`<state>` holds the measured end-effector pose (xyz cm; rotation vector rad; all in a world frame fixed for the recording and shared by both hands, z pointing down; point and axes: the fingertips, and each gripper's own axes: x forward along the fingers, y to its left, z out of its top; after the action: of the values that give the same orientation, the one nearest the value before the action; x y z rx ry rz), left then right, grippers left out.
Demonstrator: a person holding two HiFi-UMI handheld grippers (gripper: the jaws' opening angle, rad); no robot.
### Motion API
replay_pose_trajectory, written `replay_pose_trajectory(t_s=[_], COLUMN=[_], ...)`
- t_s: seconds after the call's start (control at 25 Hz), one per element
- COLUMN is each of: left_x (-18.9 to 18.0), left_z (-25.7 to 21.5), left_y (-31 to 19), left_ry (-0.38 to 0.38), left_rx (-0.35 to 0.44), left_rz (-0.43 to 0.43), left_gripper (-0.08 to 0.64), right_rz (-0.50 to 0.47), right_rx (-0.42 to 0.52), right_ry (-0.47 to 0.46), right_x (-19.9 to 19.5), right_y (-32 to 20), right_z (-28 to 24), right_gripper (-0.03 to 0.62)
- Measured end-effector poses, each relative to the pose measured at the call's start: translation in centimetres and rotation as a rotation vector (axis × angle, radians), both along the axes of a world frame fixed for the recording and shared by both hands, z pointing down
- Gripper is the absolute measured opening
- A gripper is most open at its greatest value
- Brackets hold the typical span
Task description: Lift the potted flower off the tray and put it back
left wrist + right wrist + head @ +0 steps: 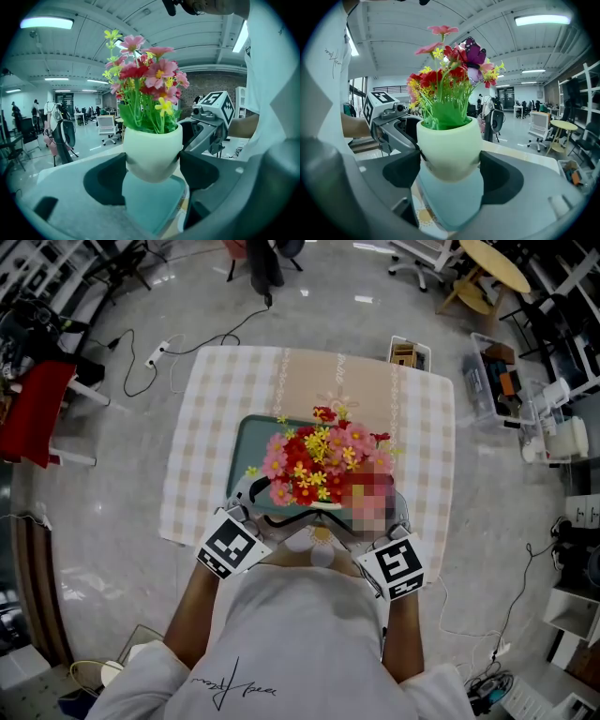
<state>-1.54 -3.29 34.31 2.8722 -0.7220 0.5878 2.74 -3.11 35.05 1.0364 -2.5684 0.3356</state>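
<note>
The potted flower point(314, 465), a pale pot point(152, 154) of red, pink and yellow blooms, hangs just above the teal tray point(246, 439). Both grippers hold it from opposite sides. My left gripper point(152, 171) is shut on the pot's lower body, and the tray point(152, 204) shows beneath it. My right gripper point(450, 171) is shut on the same pot point(449, 147), with the tray point(452, 201) under it. In the head view the left gripper point(251, 502) and right gripper point(392, 517) sit close to the person's chest, and the blooms hide most of the pot.
The tray lies on a table with a checked cloth point(211, 418). A small open box point(410, 352) stands at the far edge. A red chair point(37, 413) is to the left, plastic crates point(502, 381) to the right, and cables point(141, 362) lie on the floor.
</note>
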Motion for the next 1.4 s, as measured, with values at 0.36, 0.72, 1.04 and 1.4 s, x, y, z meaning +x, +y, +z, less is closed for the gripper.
replay_pose_trajectory(t_s=[0.36, 0.72, 1.04, 1.4], left_x=[-0.7, -2.2, -3.3, -3.8], left_z=[0.4, 1.1, 1.9, 3.7], left_y=[-0.2, -1.3, -1.4, -1.7], left_ry=[-0.013, -0.012, -0.020, -0.019], left_rx=[-0.001, -0.020, -0.027, -0.050], left_rz=[-0.023, -0.046, -0.049, -0.045], left_gripper=[0.356, 0.356, 0.356, 0.354], right_rz=[-0.023, -0.043, -0.042, -0.034], right_rx=[-0.002, -0.011, -0.040, -0.069], right_ry=[-0.004, -0.003, -0.016, -0.023], right_x=[-0.7, -2.3, -3.2, -3.7], right_y=[-0.3, -1.5, -1.6, -1.8], right_z=[0.4, 0.9, 2.0, 4.0], right_gripper=[0.403, 0.402, 0.402, 0.402])
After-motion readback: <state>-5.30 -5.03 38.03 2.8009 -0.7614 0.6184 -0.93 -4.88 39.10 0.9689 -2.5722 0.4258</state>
